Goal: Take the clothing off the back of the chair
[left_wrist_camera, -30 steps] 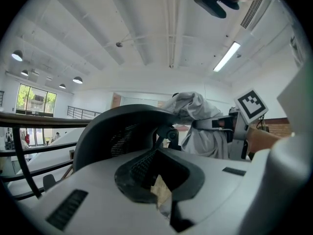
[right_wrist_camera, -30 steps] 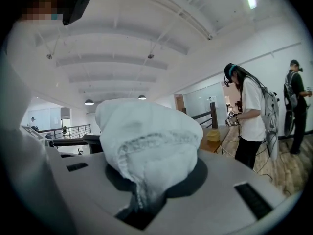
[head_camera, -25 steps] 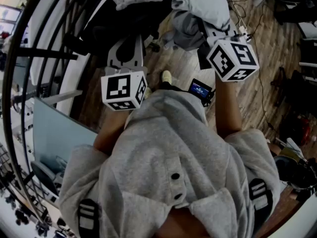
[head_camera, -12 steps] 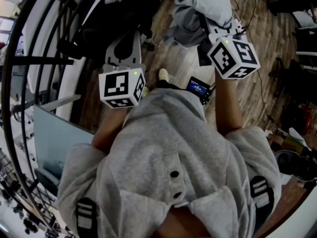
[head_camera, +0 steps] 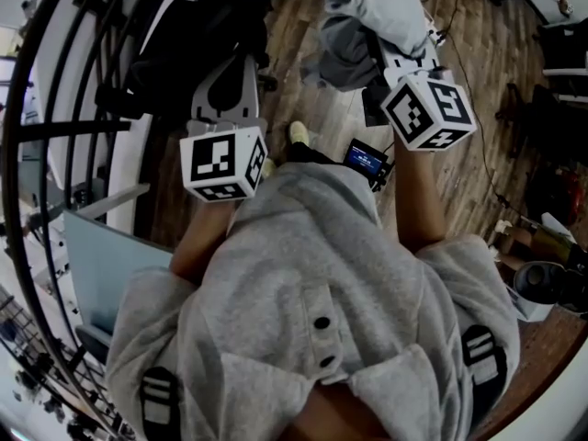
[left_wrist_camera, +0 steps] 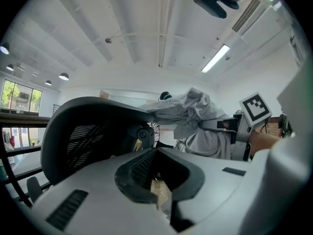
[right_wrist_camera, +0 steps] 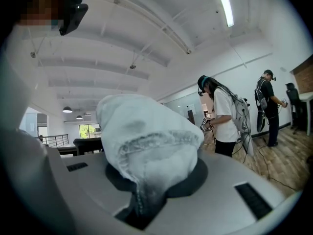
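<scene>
Wooden plank floor (head_camera: 303,108), white ceiling with strip lights.

Right gripper (right_wrist_camera: 146,204): jaws narrow, clamped on a bunched fold of the pale grey clothing (right_wrist_camera: 146,136), which bulges above them at frame centre.

Left gripper (left_wrist_camera: 164,199): jaws together, nothing between them.

In the left gripper view the clothing runs from the top edge of the dark mesh chair (left_wrist_camera: 83,136) at left across to the right gripper at right. In the head view it lies at the upper centre.

Two people (right_wrist_camera: 222,116) stand at the right of the right gripper view.
</scene>
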A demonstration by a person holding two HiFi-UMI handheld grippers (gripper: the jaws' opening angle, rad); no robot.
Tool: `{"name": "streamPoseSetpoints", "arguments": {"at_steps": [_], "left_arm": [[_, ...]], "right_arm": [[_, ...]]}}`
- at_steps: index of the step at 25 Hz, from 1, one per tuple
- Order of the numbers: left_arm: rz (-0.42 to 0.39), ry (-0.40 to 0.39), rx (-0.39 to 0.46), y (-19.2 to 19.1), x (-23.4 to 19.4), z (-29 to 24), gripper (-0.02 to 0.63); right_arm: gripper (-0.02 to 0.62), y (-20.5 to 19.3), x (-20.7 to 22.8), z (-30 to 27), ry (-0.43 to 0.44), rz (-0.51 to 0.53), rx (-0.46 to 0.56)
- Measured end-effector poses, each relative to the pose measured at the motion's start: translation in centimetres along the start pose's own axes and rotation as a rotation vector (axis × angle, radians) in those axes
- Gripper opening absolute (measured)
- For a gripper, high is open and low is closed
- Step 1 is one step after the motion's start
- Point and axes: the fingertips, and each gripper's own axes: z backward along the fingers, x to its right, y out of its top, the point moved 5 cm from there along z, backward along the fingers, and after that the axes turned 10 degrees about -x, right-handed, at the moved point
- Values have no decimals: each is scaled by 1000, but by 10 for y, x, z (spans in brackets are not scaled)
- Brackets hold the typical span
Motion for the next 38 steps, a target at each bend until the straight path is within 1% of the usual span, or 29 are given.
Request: {"name": "streamPoseSetpoints", "arguments": {"at_steps": [4,10,18,23,26,32,38], "left_arm": [[-9,-31,-5,-2,3,-3,9],[-16,-71,-6,-3,14,-8,9],[-18,-86,-11,-5,19,-4,9],[-18,-89,-15,-4,11,-4,9],[-15,-94,-21,-6,12,-5,9],[-10,-96,-23,-9,15,-5,9],[-7,-93,-22,-10,14,-2,9]], "right_arm": [[101,-13,6,12,-46,-20,-17],[101,-23,20,33,-114,-12,-24],[103,-29,33,55,-185,-39,-6],[103,-35,39,58,-228,-44,-21],[103,-37,40,60,-240,-36,-26],[103,-38,37,57,-227,-35,-21],[103,-40,48,64,-268,-56,-19]]}}
